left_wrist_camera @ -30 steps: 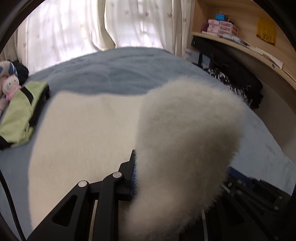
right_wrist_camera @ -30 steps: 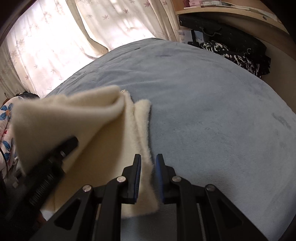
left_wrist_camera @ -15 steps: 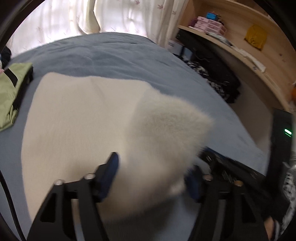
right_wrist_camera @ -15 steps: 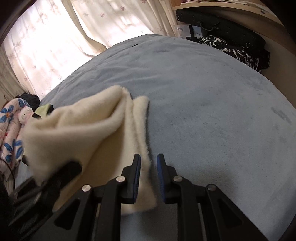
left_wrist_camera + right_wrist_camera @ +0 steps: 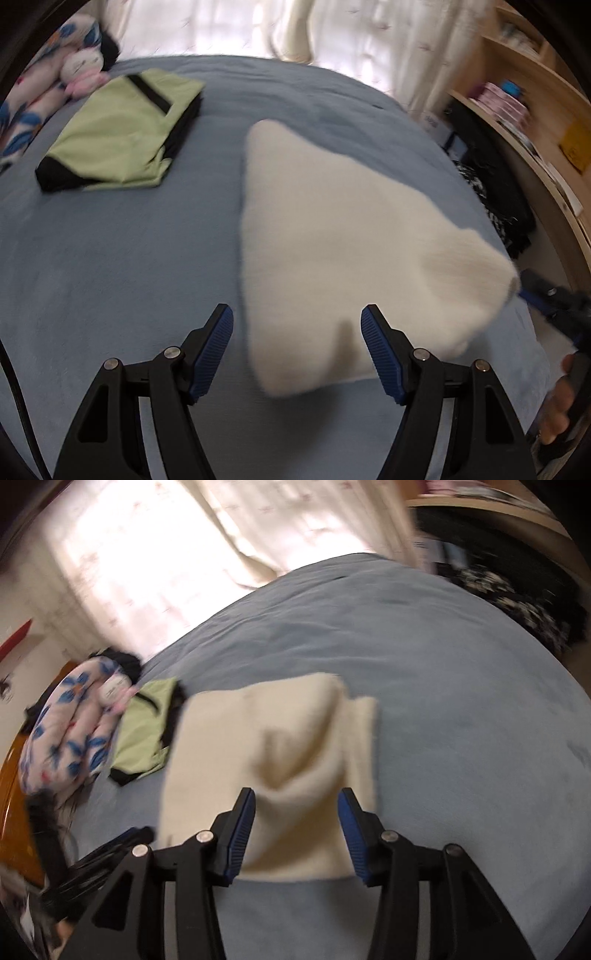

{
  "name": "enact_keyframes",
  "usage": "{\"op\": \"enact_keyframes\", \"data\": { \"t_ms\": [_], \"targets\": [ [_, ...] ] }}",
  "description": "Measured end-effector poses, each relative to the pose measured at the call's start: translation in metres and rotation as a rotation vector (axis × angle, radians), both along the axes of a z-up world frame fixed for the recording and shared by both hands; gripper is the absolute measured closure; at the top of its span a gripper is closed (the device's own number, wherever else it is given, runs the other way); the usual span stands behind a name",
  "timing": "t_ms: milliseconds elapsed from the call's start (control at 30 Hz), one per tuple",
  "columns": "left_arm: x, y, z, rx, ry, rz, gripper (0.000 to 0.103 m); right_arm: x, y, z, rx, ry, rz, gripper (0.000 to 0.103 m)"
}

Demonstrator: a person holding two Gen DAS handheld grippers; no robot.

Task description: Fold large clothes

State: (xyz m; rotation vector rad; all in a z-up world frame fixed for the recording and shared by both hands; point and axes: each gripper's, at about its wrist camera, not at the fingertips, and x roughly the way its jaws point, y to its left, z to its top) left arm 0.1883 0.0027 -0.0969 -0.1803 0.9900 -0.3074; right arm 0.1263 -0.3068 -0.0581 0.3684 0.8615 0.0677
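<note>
The folded cream fleece garment [image 5: 332,229] is seen on the blue bedspread [image 5: 110,258]; the left gripper [image 5: 297,349] is spread empty, the right gripper [image 5: 295,827] is opening, nothing pinched.

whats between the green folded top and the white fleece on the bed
Nothing: in the left wrist view only bare blue bedcover separates the green top from the white fleece.

A home bedroom: blue bed [image 5: 110,258], window curtains [image 5: 184,554], plush toy [image 5: 83,68], wooden shelves [image 5: 535,122].
</note>
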Motion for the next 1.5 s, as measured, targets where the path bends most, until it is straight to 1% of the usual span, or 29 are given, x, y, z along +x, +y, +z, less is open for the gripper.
{"op": "enact_keyframes", "data": {
  "t_ms": [67,167,200,233,267,333,367,400,433,467,533,600,667,733,800,833,867,933,967,1000,1067,1167,1233,1267,1367,1433,1500],
  "targets": [
    [0.006,0.004,-0.007,0.005,0.013,0.005,0.033,0.020,0.012,-0.002,-0.064,0.036,0.034,0.047],
    [0.015,0.003,-0.017,0.030,0.030,-0.002,0.033,0.048,0.019,-0.019,-0.076,0.121,0.088,0.047],
    [0.017,0.002,-0.019,0.039,0.027,-0.015,0.033,0.058,0.021,-0.027,-0.091,0.150,0.097,0.052],
    [0.020,-0.001,-0.020,0.050,0.027,-0.022,0.033,0.063,0.023,-0.034,-0.124,0.166,0.096,0.063],
    [0.022,-0.002,-0.020,0.059,0.025,-0.031,0.033,0.068,0.025,-0.041,-0.147,0.181,0.106,0.083],
    [0.027,-0.007,-0.019,0.078,0.013,-0.046,0.033,0.069,0.026,-0.051,-0.169,0.198,0.102,0.085],
    [0.029,-0.010,-0.017,0.092,0.005,-0.056,0.036,0.066,0.026,-0.052,-0.179,0.191,0.103,0.087],
    [0.029,-0.014,-0.015,0.097,0.000,-0.073,0.046,0.060,0.025,-0.049,-0.186,0.174,0.100,0.088],
    [0.030,-0.016,-0.013,0.095,0.001,-0.086,0.050,0.051,0.023,-0.044,-0.183,0.151,0.088,0.088],
    [0.029,-0.020,-0.010,0.086,0.007,-0.105,0.058,0.040,0.018,-0.038,-0.167,0.121,0.076,0.088],
    [0.026,-0.024,-0.007,0.071,0.006,-0.127,0.059,0.016,0.012,-0.028,-0.133,0.068,0.056,0.089],
    [0.020,-0.031,-0.010,0.063,0.003,-0.152,0.059,-0.003,0.011,-0.030,-0.159,0.046,0.047,0.089],
    [0.018,-0.037,-0.020,0.063,0.014,-0.166,0.060,-0.004,0.008,-0.051,-0.192,0.078,0.034,0.089],
    [0.016,-0.042,-0.027,0.079,0.003,-0.161,0.060,0.010,0.001,-0.083,-0.186,0.129,0.018,0.088],
    [0.013,-0.048,-0.029,0.115,-0.031,-0.171,0.060,0.019,-0.005,-0.105,-0.167,0.129,0.009,0.088],
    [0.011,-0.049,-0.030,0.129,-0.036,-0.175,0.060,0.019,-0.005,-0.106,-0.169,0.121,0.009,0.088],
    [0.011,-0.050,-0.029,0.144,-0.036,-0.180,0.060,0.019,-0.004,-0.104,-0.177,0.118,0.011,0.087],
    [0.013,-0.047,-0.026,0.139,-0.013,-0.187,0.059,0.018,-0.002,-0.094,-0.188,0.129,0.025,0.083],
    [0.013,-0.045,-0.024,0.126,0.001,-0.191,0.059,0.016,-0.002,-0.088,-0.193,0.139,0.026,0.078],
    [0.013,-0.043,-0.021,0.117,0.011,-0.197,0.058,0.014,-0.004,-0.081,-0.203,0.148,0.019,0.069],
    [0.017,-0.037,-0.013,0.087,0.025,-0.211,0.057,0.011,-0.009,-0.065,-0.217,0.131,-0.003,0.061],
    [0.030,-0.030,0.001,0.072,0.009,-0.200,0.057,0.014,-0.020,-0.041,-0.211,0.080,-0.022,0.059],
    [0.045,-0.028,0.007,0.063,0.009,-0.180,0.057,0.030,-0.023,-0.033,-0.216,0.072,-0.027,0.057],
    [0.057,-0.027,0.010,0.042,0.018,-0.170,0.056,0.041,-0.022,-0.031,-0.226,0.073,-0.031,0.057],
    [0.088,-0.031,0.012,0.012,0.040,-0.158,0.050,0.083,-0.018,-0.037,-0.242,0.099,-0.037,0.057],
    [0.109,-0.037,0.009,0.020,0.041,-0.141,0.050,0.107,-0.016,-0.043,-0.265,0.109,-0.049,0.057],
    [0.126,-0.045,0.006,0.019,0.031,-0.145,0.050,0.127,-0.014,-0.050,-0.296,0.118,-0.043,0.057]
  ]
}}
